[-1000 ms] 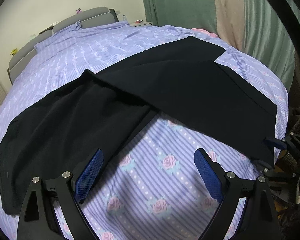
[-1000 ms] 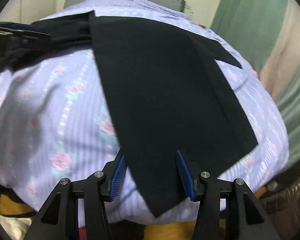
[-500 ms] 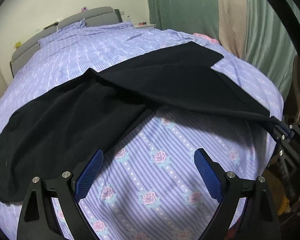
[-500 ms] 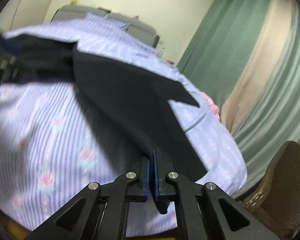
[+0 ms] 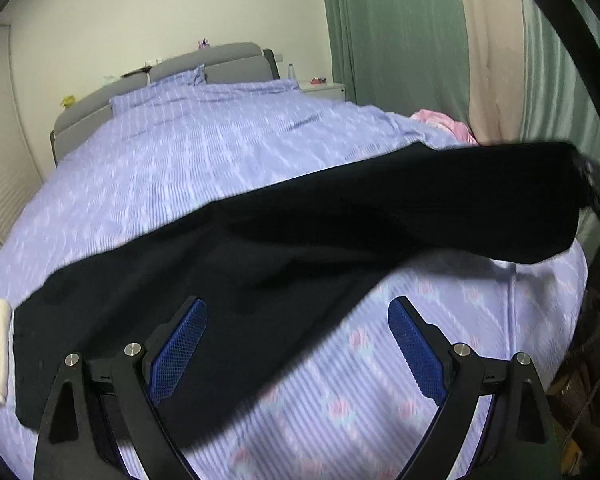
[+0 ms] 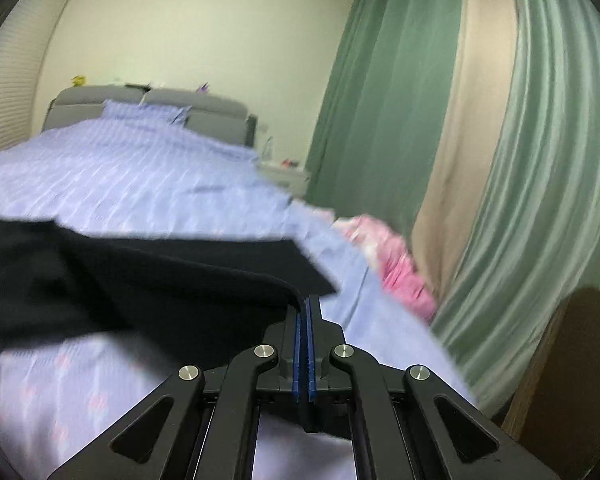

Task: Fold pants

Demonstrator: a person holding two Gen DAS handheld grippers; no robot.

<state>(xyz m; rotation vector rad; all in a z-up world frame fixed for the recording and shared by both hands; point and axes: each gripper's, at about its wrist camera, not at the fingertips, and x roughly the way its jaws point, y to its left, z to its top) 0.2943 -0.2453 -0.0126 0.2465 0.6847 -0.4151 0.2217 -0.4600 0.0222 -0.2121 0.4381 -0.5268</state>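
My left gripper (image 5: 296, 354) hangs spread and empty over the one pair of pants (image 5: 228, 280), which lies across the bed's (image 5: 204, 168) near edge. My right gripper (image 6: 305, 320) pinches the leg hem, lifted. I judge the cloth soft, light and limp; hems and waistband grip best.

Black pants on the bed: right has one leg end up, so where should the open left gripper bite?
Judging by the layout, take the flat black pants near edge just ahead of the open left gripper, coming low from the near bed side; the right gripper holds the leg end aloft.
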